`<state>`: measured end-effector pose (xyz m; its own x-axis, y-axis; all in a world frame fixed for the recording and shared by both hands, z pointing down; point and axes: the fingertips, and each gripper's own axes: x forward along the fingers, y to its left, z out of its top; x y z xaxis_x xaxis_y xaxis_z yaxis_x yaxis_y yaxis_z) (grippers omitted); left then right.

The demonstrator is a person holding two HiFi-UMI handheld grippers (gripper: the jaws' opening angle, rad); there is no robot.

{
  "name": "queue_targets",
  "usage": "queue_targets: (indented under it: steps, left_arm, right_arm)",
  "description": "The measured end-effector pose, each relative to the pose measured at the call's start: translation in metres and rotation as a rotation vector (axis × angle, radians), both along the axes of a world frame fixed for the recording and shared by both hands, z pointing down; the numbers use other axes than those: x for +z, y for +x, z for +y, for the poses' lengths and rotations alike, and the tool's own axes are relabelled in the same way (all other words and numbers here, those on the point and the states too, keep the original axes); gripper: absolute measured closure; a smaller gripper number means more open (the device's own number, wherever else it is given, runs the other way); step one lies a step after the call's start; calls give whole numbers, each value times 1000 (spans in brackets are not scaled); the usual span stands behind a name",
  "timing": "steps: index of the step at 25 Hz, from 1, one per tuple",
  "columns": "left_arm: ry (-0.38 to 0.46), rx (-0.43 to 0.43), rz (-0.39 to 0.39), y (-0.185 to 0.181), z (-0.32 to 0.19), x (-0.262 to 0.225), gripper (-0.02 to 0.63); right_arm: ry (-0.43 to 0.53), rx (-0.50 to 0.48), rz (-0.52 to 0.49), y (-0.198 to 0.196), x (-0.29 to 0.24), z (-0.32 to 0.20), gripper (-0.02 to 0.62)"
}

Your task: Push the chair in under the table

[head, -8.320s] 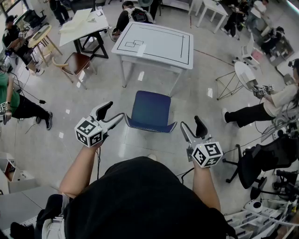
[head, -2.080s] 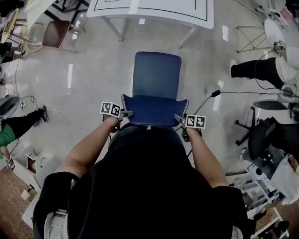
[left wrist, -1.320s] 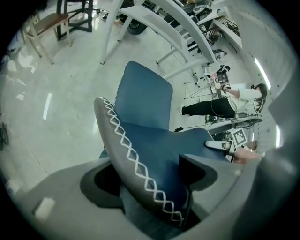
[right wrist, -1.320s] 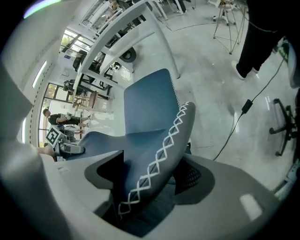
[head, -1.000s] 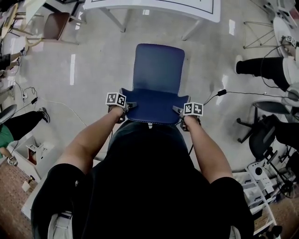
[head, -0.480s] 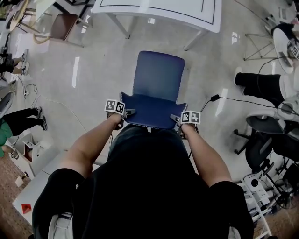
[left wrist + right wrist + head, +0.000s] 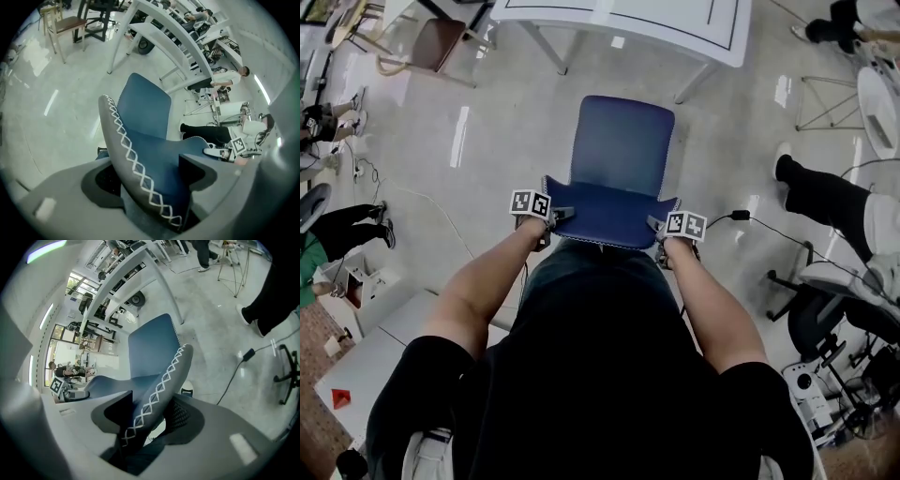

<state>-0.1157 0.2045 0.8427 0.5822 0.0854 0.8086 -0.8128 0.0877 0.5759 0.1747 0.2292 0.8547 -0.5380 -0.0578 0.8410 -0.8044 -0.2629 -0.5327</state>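
A blue chair (image 7: 623,145) stands on the pale floor, its seat facing the white table (image 7: 675,28) at the top of the head view. My left gripper (image 7: 551,214) is shut on the left corner of the backrest. My right gripper (image 7: 661,225) sits on the right corner; its jaws have just been closing, and they clamp the stitched backrest edge. In the left gripper view the white-stitched edge (image 7: 140,173) runs between the jaws of the left gripper (image 7: 150,178). The right gripper view shows the same edge (image 7: 154,404) inside the right gripper (image 7: 145,420), with the table (image 7: 136,268) beyond.
A wooden chair (image 7: 441,42) stands at the far left by the table. A black office chair (image 7: 825,309) and a person's legs (image 7: 825,197) are to the right. A cable with a plug (image 7: 741,216) lies on the floor. White boxes (image 7: 384,347) sit at lower left.
Earlier both grippers hung open behind the chair; now each is at a backrest corner. Over the last second the chair and grippers have edged a little toward the table.
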Motion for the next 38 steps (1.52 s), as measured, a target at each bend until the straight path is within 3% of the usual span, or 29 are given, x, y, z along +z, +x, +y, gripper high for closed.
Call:
queue_targets:
  steps: [7,25,38]
  left_arm:
    - [91,-122,-11,-2,-75,-10,135]
    - [47,-5,43,-23,-211,-30,135]
    - [32,7,81,-35,-261,-31,131]
  right_arm:
    - [40,-3,-20,1,-8,-67,362]
    - [37,126,31,-20,-26,-207,371]
    - [34,173,68,-30,-24,-247,380]
